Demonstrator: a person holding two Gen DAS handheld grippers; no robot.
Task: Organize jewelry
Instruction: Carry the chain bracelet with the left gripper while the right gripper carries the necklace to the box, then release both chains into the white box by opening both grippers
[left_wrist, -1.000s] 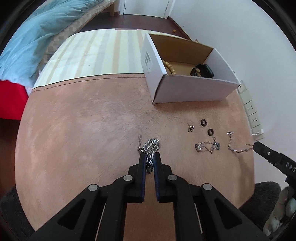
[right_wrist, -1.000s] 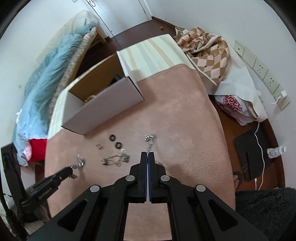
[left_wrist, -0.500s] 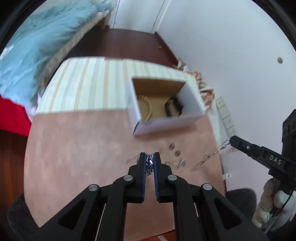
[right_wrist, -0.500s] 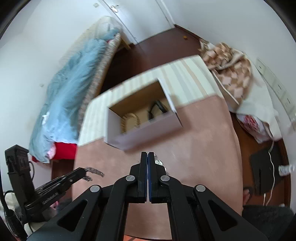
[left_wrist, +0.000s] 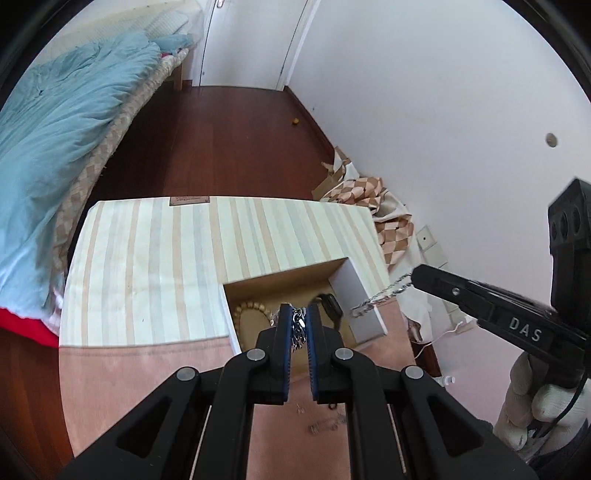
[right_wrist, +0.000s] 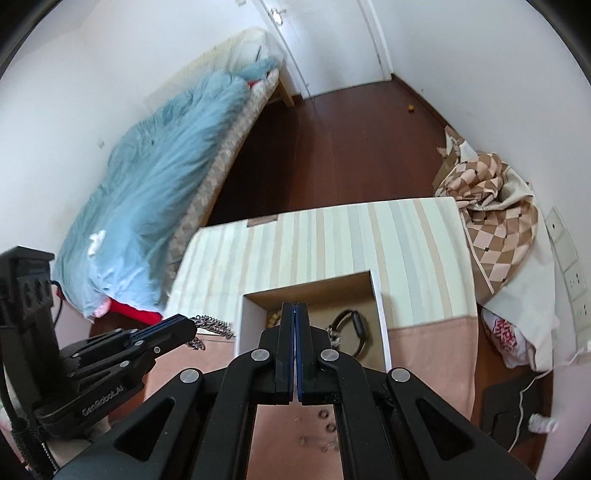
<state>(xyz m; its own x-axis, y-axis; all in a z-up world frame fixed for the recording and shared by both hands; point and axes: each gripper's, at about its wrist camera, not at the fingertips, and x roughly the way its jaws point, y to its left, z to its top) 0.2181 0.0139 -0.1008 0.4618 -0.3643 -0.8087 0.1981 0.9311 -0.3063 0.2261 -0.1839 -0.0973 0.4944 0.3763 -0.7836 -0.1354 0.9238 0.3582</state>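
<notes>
My left gripper is shut on a thick silver chain and hangs above the open white box. In the box lie a beaded bracelet and a black band. My right gripper comes in from the right, shut on a thin silver chain that dangles over the box's right wall. In the right wrist view its fingers are pressed together over the box; the left gripper with the thick chain is at the left.
Small rings and another fine chain lie on the pink cloth below the grippers. Beyond the box is a striped surface, then dark floor. A bed with a blue duvet is at the left, a checkered blanket at the right.
Both grippers lifted off the pink cloth, each with its chain, and moved forward. They now hang over the box instead of over the loose jewelry.
</notes>
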